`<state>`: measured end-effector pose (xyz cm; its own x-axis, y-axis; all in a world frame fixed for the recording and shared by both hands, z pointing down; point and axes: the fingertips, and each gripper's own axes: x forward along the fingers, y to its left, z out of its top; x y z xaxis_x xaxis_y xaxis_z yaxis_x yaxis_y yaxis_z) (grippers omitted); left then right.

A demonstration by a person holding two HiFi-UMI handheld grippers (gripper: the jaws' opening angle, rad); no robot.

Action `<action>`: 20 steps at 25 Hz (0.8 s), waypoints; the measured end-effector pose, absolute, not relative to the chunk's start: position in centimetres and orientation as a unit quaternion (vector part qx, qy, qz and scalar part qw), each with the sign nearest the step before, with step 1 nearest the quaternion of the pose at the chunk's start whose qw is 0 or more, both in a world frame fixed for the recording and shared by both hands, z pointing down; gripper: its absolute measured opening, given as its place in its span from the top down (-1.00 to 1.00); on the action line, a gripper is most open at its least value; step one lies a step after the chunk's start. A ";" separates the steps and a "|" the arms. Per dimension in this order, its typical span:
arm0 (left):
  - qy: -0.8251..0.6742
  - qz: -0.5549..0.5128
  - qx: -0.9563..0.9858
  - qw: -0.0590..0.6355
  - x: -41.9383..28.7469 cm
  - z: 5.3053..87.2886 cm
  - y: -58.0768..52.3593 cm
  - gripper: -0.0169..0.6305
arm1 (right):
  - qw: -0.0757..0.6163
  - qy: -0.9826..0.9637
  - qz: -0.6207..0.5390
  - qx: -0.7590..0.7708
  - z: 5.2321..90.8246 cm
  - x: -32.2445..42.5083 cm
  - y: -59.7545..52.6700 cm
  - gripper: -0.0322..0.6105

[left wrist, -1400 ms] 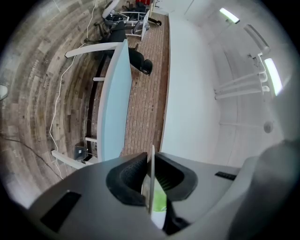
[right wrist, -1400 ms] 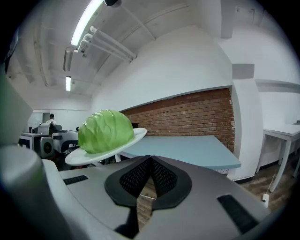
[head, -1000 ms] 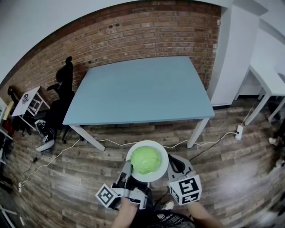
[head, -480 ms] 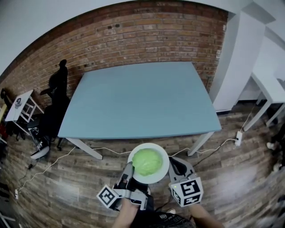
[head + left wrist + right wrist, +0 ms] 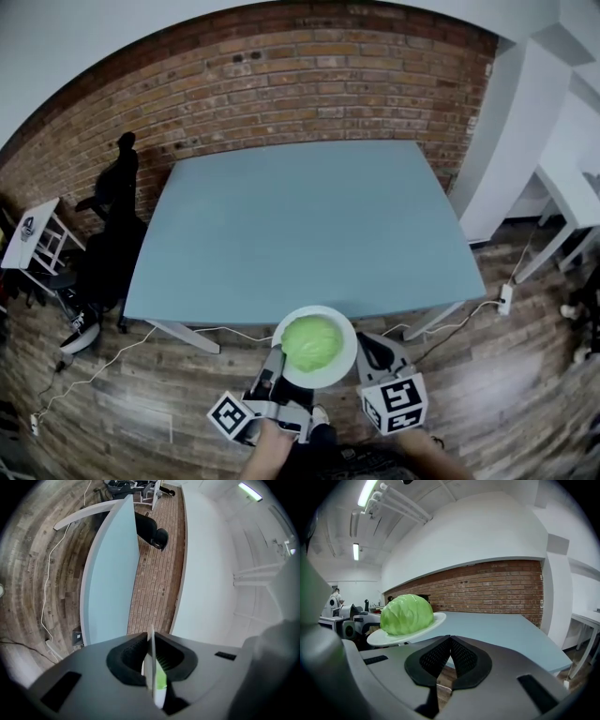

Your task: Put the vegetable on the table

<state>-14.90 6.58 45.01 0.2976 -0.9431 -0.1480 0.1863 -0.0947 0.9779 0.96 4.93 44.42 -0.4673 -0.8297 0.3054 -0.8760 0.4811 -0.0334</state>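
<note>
A green cabbage [image 5: 311,341] rests on a white plate [image 5: 349,356] held level at the blue table's [image 5: 300,234] near edge. My left gripper [image 5: 277,361] is shut on the plate's left rim. In the left gripper view the rim [image 5: 151,634] runs edge-on between the jaws of the left gripper [image 5: 151,660], with the cabbage [image 5: 161,679] showing green behind it. My right gripper [image 5: 367,349] hangs just right of the plate, shut on nothing. In the right gripper view the cabbage [image 5: 406,614] and plate [image 5: 433,619] sit up left of the right gripper [image 5: 450,653].
The table top [image 5: 497,625] is bare and backs onto a brick wall [image 5: 309,84]. A black office chair [image 5: 117,202] and a small white side table [image 5: 33,234] stand at left. A white desk [image 5: 572,187] stands at right. Cables and a power strip [image 5: 507,298] lie on the wooden floor.
The table has drawn closer and looms larger in the head view. The plate with the cabbage, still held, now reaches the table's front edge. Both grippers keep their hold states.
</note>
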 end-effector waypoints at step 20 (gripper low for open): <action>-0.337 -0.464 0.603 0.555 -19.8 44.6 0.0 0.92 | 0.118 -0.839 0.092 0.523 44.0 -3.0 -0.8 0.88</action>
<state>-19.83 -0.01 44.64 0.3430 -0.9210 -0.1845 0.1082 -0.1564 0.9817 -3.00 -0.75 43.96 -0.4252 -0.8557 0.2948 -0.8993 0.4361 -0.0314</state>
